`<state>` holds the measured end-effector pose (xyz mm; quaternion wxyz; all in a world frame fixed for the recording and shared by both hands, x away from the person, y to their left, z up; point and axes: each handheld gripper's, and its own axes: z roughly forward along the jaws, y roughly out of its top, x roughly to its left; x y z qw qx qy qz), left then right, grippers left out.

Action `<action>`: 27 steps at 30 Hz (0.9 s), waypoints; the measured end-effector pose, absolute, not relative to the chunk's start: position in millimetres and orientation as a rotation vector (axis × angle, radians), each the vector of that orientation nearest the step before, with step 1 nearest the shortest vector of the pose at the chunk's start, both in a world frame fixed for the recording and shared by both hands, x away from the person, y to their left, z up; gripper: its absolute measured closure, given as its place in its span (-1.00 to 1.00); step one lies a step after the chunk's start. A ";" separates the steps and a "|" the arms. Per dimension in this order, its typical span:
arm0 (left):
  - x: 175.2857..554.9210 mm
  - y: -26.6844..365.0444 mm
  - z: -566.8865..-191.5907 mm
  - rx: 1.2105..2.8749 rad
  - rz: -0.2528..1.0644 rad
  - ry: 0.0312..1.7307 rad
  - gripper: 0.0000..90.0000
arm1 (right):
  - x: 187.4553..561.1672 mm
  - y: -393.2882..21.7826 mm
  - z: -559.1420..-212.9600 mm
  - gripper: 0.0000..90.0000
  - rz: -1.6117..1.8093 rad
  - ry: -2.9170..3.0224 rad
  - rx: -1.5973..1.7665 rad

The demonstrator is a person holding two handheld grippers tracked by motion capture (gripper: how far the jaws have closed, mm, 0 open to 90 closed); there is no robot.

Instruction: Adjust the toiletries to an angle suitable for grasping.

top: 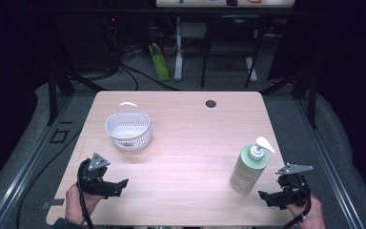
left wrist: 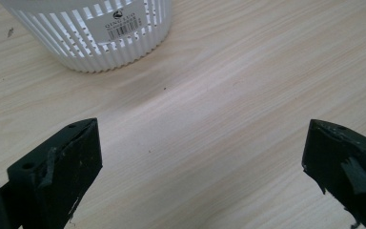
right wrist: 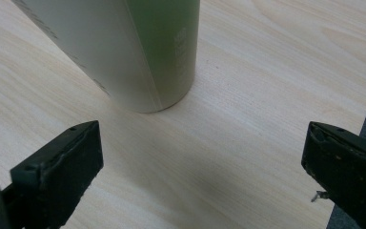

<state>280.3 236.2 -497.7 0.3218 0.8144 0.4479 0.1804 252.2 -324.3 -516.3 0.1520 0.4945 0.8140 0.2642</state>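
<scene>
Both grippers sit low in the high view, one at each bottom corner of the table (top: 181,138), and nothing is in hand. The left gripper (top: 116,186), lower left, has its jaws spread as wide as they go, with bare wood between them in its own view. The right gripper (top: 267,196), lower right, is just as wide, also empty.

The bottle (top: 248,167), pale green with a white pump, stands upright just up and to the left of the right gripper, near but apart from it. In the right gripper view its base (right wrist: 143,62) fills the upper left, ahead of the jaws and off toward the left one, not yet between them. My read: the jaws are held wide because that round body needs the full spread, and the gripper would have to shift toward its left jaw's side and go forward to straddle it.

The basket (top: 128,130), white and slotted with its handle up, sits in the upper left part of the table, well apart from the bottle. In the left gripper view its wall (left wrist: 100,33) shows at the top left, some way ahead of the jaws. The left gripper looks parked near it, perhaps to steady it, and the open top faces up, ready to receive something.
</scene>
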 end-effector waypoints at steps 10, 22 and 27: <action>279.8 239.6 -496.2 2.111 0.493 1.191 -1.00 | 251.1 -314.1 -512.2 -1.00 0.820 2.335 1.370; 281.3 236.9 -496.6 2.121 0.485 1.179 -1.00 | 252.5 -299.0 -505.2 -1.00 0.947 2.317 1.316; 281.5 236.0 -496.8 2.121 0.488 1.179 -1.00 | 254.4 -292.1 -501.3 -0.98 0.989 2.284 1.282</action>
